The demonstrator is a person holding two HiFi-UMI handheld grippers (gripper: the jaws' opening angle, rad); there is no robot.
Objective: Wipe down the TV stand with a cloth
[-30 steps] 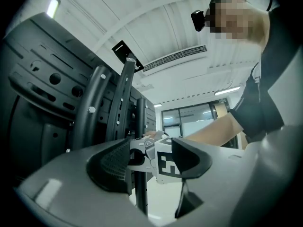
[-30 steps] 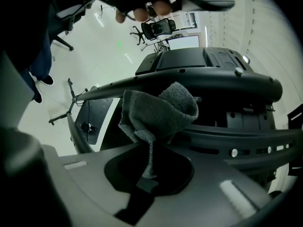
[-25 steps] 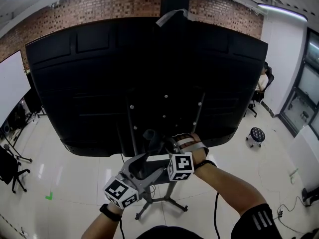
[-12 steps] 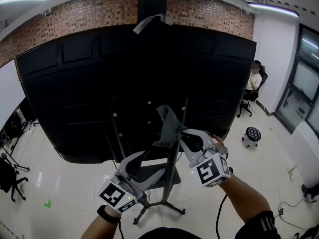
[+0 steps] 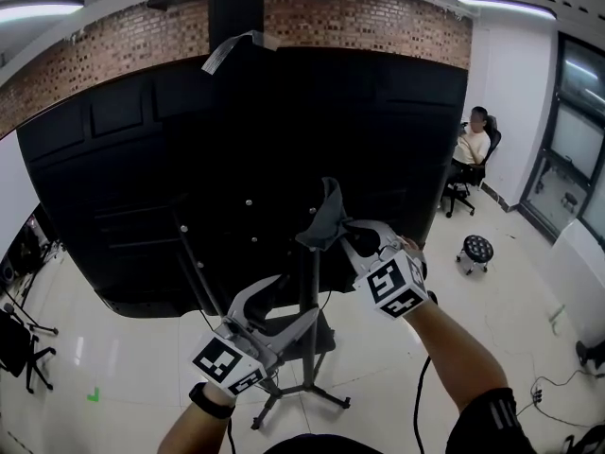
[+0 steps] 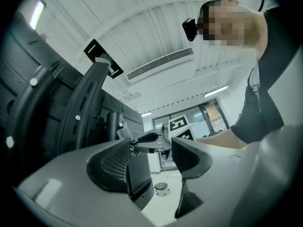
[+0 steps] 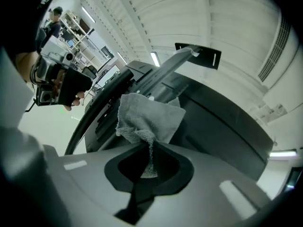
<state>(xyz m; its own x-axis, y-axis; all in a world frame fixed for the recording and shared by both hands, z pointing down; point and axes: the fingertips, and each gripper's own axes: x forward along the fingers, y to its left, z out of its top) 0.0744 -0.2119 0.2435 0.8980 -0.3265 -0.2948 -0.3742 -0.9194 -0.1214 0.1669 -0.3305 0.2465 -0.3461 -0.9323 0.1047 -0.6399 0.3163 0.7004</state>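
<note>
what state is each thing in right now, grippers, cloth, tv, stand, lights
left gripper, open, holding nothing
right gripper, shut on the cloth
cloth, bunched, sticking out past the right gripper's jaws
TV, mounted, back side showing
TV stand, upright
ceiling light, on

The TV's black back panel [image 5: 236, 159] blocks everything above and behind the stand's upright post [image 5: 313, 270]. To the post's right, open floor [image 5: 510, 305] reaches a round stool [image 5: 475, 250]; to its left a slanted strut [image 5: 194, 268] seems to narrow the gap.
</note>
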